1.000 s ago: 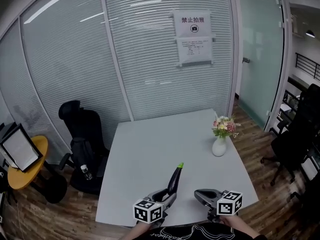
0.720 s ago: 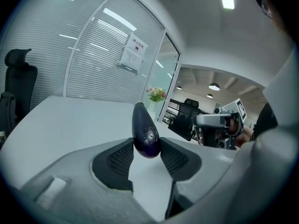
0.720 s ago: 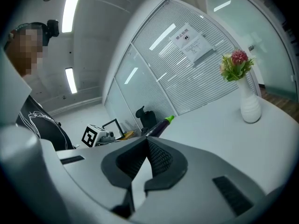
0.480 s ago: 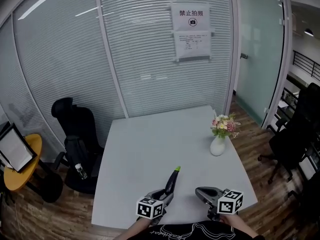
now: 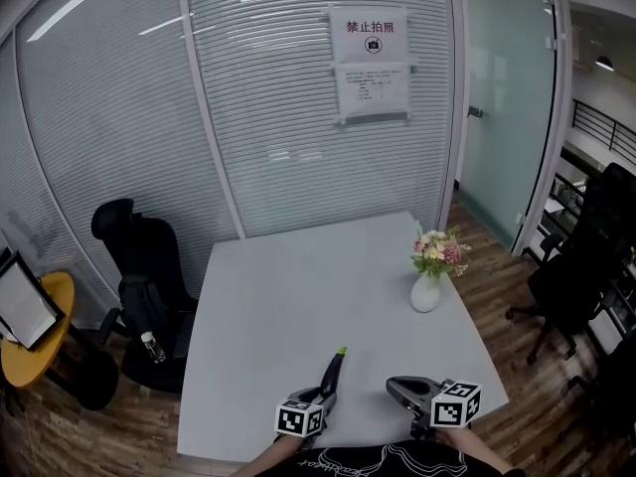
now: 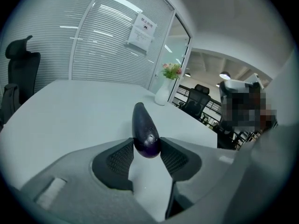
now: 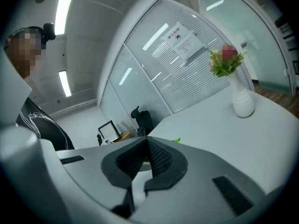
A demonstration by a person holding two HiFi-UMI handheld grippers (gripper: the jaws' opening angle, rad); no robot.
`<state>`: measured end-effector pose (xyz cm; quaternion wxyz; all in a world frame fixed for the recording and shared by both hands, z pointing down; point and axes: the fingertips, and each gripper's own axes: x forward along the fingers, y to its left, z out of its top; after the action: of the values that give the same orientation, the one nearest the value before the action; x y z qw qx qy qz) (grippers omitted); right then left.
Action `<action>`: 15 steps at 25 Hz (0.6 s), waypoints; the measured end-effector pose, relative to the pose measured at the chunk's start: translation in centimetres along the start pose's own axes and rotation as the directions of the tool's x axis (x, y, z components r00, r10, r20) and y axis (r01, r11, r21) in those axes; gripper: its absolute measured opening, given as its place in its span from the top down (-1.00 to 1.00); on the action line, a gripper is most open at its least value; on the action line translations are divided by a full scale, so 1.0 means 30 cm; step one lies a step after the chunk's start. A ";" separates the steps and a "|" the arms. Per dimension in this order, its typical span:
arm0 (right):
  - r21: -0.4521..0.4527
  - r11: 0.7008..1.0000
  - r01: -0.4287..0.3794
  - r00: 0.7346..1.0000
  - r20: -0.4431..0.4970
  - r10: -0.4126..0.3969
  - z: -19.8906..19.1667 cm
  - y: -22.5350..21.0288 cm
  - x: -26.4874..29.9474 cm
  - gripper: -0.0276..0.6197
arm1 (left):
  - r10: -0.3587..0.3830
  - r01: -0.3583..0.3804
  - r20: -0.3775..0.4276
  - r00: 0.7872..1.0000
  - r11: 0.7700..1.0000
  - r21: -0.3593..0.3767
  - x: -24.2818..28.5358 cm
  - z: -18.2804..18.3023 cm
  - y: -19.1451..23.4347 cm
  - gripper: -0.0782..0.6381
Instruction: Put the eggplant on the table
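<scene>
A dark purple eggplant (image 6: 143,123) with a green stem tip (image 5: 341,352) sticks out forward from my left gripper (image 6: 146,148), whose pads are shut on its thick end. In the head view the eggplant (image 5: 331,372) hangs low over the near edge of the white table (image 5: 298,276); whether it touches the top cannot be told. My left gripper (image 5: 323,396) is at the bottom centre. Just to its right, my right gripper (image 5: 396,388) is over the table's near edge, and its jaws (image 7: 145,146) are shut with nothing between them.
A white vase of flowers (image 5: 427,288) stands at the table's right side. A black office chair (image 5: 139,266) and a yellow round table (image 5: 25,341) are off to the left. More black chairs (image 5: 581,266) stand at the right on the wooden floor.
My left gripper has come down toward the table with the eggplant still in it. The right gripper has hardly moved.
</scene>
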<state>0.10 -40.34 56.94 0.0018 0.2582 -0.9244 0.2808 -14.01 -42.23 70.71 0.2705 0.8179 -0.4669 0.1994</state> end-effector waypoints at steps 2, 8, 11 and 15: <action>0.002 1.000 0.004 1.000 -0.003 -0.004 -0.005 -0.004 0.002 0.89 | 0.016 -0.016 -0.016 1.000 1.000 -0.002 0.017 -0.035 0.024 0.27; 0.010 1.000 0.005 1.000 -0.011 -0.004 -0.017 0.000 0.007 0.89 | 0.039 -0.040 -0.050 0.998 0.999 -0.019 0.027 -0.098 0.065 0.27; 0.017 1.000 0.001 1.000 -0.014 -0.001 -0.028 0.006 0.014 0.89 | 0.045 -0.046 -0.062 0.997 0.999 -0.020 0.030 -0.120 0.076 0.27; 0.026 1.000 0.004 1.000 -0.017 -0.004 -0.038 0.005 0.004 0.89 | 0.054 -0.055 -0.076 0.996 0.998 -0.010 0.035 -0.139 0.075 0.27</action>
<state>-0.25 -39.70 57.85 0.0069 0.2577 -0.9200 0.2952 -15.78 -41.23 75.14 0.2873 0.7950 -0.4798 0.2350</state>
